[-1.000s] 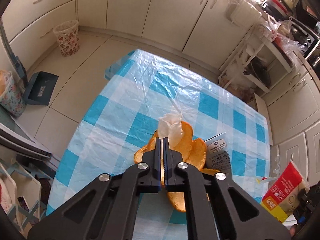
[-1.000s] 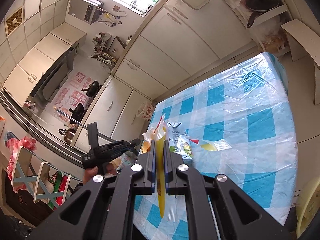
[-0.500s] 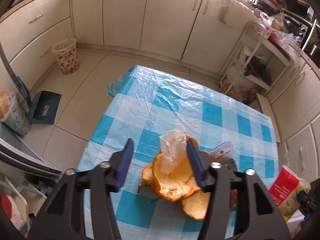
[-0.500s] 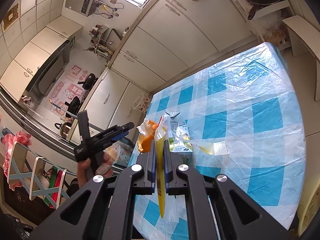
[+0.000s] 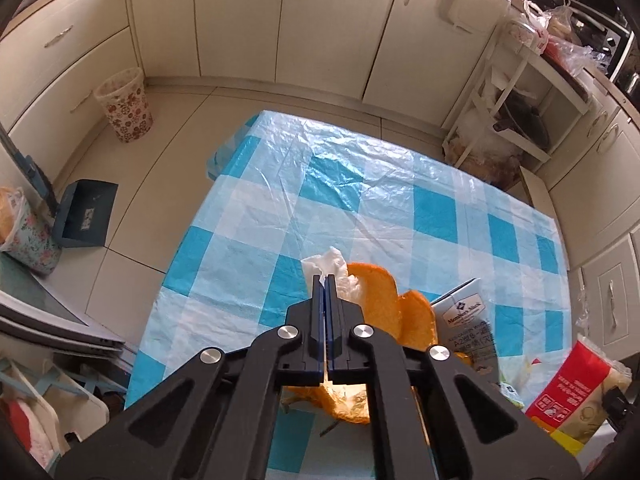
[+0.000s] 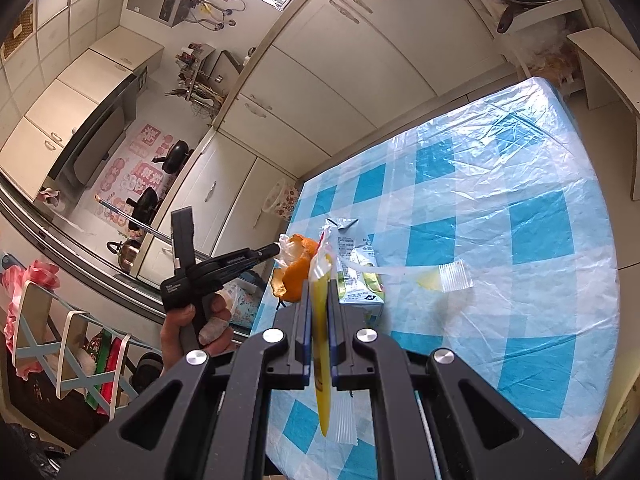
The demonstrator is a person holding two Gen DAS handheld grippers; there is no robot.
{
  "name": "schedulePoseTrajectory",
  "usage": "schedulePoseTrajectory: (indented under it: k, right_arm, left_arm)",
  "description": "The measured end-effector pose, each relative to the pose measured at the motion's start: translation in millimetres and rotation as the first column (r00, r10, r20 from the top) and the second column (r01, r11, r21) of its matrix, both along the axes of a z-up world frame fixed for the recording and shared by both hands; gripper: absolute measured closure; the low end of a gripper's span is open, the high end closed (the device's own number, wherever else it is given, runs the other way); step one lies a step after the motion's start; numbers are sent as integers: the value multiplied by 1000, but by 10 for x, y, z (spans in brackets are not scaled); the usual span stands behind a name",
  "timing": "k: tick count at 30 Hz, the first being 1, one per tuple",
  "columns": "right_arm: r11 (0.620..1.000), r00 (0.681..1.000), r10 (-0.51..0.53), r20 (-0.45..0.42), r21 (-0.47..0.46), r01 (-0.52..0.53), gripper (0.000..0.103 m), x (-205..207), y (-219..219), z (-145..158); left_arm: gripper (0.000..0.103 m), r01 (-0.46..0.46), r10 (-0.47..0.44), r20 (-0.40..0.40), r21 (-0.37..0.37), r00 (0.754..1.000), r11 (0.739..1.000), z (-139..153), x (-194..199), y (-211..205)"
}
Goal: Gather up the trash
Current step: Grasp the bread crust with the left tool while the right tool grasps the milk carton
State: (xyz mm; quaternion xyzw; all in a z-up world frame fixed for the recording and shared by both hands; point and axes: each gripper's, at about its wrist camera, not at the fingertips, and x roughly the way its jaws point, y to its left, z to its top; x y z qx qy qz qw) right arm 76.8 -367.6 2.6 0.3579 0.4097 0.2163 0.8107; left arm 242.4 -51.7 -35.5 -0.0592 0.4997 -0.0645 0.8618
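Two views, left wrist: left gripper [image 5: 325, 280] clamped on white tissue [image 5: 325, 261], orange peel [image 5: 380, 304] and milk carton [image 5: 466, 320] just beyond on checked table [image 5: 360, 200]; right wrist: right gripper [image 6: 319, 292] pinching yellow wrapper [image 6: 321, 360] above table, carton beside it.

The left tool [image 5: 325, 280] has its two blue-lined fingers pressed together on a crumpled white tissue [image 5: 326, 262], which sticks out past the fingertips. Just behind and to the right of the tissue lie curled pieces of orange peel [image 5: 380, 308], and more peel shows beneath the tool's black frame. A milk carton [image 5: 466, 326] lies beside the peel on the table [image 5: 360, 200], which wears a blue-and-white checked plastic cover. A red and yellow packet [image 5: 576, 392] shows at the lower right edge. On the floor, a patterned wastebasket [image 5: 125, 105] stands by the cabinets, with a blue dustpan [image 5: 85, 214] nearer.
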Motion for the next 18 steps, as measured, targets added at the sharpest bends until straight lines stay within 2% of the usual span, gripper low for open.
schedulePoseTrajectory:
  k: [4, 10, 18]
  right_arm:
    - [1000, 1000, 0, 1, -2, 0, 96, -4, -8, -3]
    - [1000, 1000, -3, -19, -31, 3, 96, 5, 2, -25]
    - [999, 1000, 5, -21, -35, -6, 95, 12, 14, -37]
  left_arm:
    - [102, 22, -19, 79, -45, 997, 999, 272, -165, 35]
    - [102, 51, -31, 124, -163, 992, 985, 520, -308, 149]
    - [102, 93, -60, 161, -205, 985, 974, 698, -486, 162]
